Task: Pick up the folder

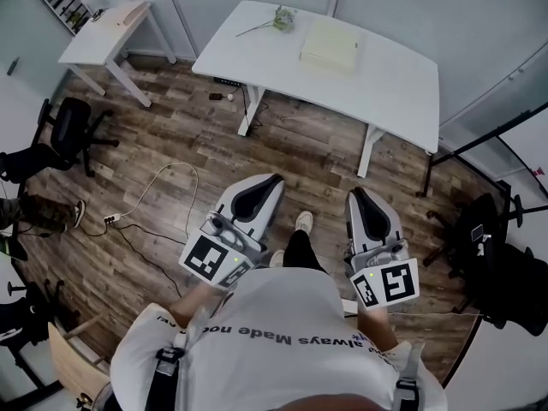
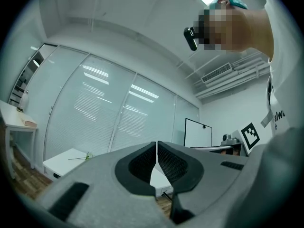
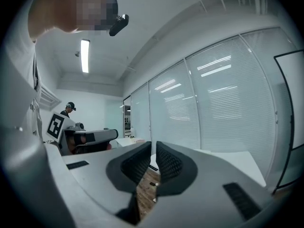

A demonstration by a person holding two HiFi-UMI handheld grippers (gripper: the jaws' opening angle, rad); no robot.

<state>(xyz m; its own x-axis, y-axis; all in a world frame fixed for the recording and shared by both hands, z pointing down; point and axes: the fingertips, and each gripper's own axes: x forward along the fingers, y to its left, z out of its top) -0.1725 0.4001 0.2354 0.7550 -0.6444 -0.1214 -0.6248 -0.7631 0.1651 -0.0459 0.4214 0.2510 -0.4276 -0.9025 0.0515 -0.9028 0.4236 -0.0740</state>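
so the person's standing on the wood floor, both tools held out front, nowhere near the target yet. left gripper (image 1: 267, 182) has its jaws fully together w/ nothing in them, and its own view shows the pads meeting with just room behind. right gripper (image 1: 356, 195) is the same: pinched closed, empty, only floor and table showing past the tips.

the folder (image 1: 330, 46) is a pale cream flat thing lying on the white table (image 1: 390, 84), roughly 12-1 o'clock from the person, well apart from both tools. it sits toward the table's far side, w/ a little green sprig (image 1: 282, 17) just at its 10 o'clock, not touching afaict.

handling guess: prob light, cover likely smooth and a bit slippery, and floppy if grabbed by one corner. it's lying flat, so getting a jaw under it looks like the tricky bit. imo best bet is opening both jaws, going for the near long edge or sliding it to overhang the table edge, then pinching both short sides so it doesn't sag or spill. can't tell how thick it is from here.
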